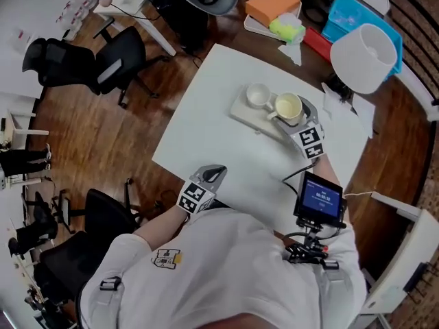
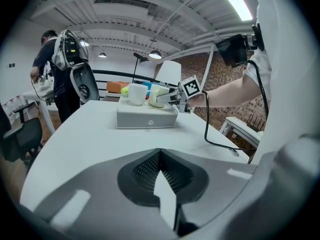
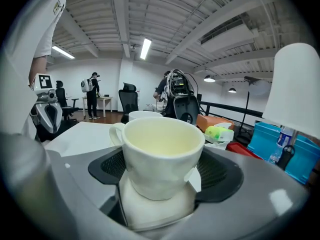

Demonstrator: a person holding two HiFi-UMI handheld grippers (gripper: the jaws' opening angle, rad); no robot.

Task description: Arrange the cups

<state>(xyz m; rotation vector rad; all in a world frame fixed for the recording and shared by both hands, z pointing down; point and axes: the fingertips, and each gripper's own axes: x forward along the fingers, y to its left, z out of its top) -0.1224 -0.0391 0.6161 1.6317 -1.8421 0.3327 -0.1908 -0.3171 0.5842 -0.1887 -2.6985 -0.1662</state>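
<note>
A pale tray block (image 1: 243, 113) lies on the white table (image 1: 206, 115). On it stands a white cup (image 1: 257, 95), with a cream cup (image 1: 287, 105) beside it to the right. My right gripper (image 1: 296, 113) is shut on the cream cup (image 3: 161, 151), pads against its sides; the white cup (image 3: 143, 115) shows just behind it. My left gripper (image 1: 217, 171) rests near the table's front edge, shut with nothing in it. From the left gripper view (image 2: 161, 158) I see the tray block (image 2: 147, 118), both cups and the right gripper (image 2: 176, 95) ahead.
A white lamp shade (image 1: 365, 57) stands at the table's far right. An orange box (image 1: 273, 4) and a blue bin (image 1: 357, 16) lie beyond the table. Black office chairs (image 1: 116, 53) stand on the wood floor at left. A cable (image 2: 212, 134) trails across the table.
</note>
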